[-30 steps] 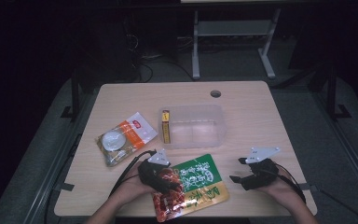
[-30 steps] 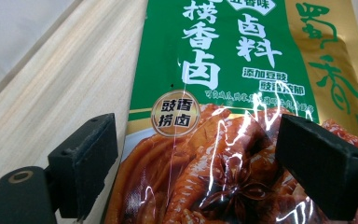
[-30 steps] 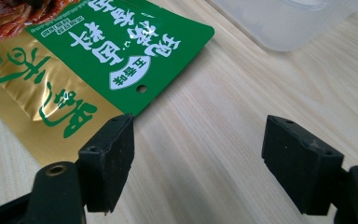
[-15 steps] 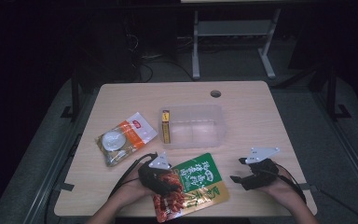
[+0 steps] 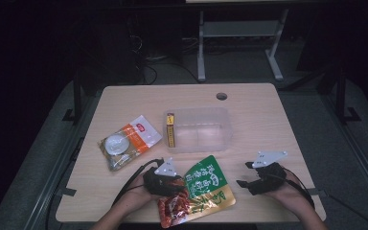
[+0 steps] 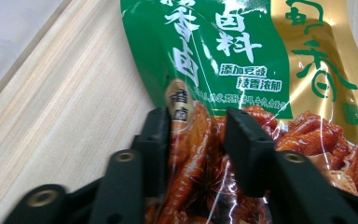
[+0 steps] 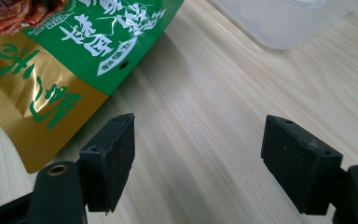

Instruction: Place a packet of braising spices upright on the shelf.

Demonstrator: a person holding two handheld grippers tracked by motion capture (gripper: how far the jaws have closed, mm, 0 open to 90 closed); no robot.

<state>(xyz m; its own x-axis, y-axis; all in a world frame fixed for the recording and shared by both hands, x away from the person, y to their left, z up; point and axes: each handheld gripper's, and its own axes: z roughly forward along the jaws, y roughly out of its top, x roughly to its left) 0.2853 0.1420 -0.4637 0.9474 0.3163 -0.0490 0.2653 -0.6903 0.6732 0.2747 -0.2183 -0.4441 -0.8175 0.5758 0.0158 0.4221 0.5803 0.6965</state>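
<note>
The snack pouch (image 5: 199, 194) is a glossy foil bag, green at the top with white characters, gold along one side, and a red printed picture of braised meat at its lower end. It lies near the front edge of the table (image 5: 268, 115), its red end pinched and puckered.

Clear tub (image 5: 199, 129) (yellow box (image 5: 170, 130) inside); orange-white pouch (image 5: 129, 141)

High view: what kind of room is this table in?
Probably a lab or workshop, not a kitchen: a plain light wooden table with a cable hole, a grey metal stand behind it, and loose black cables on the dark floor.
</note>
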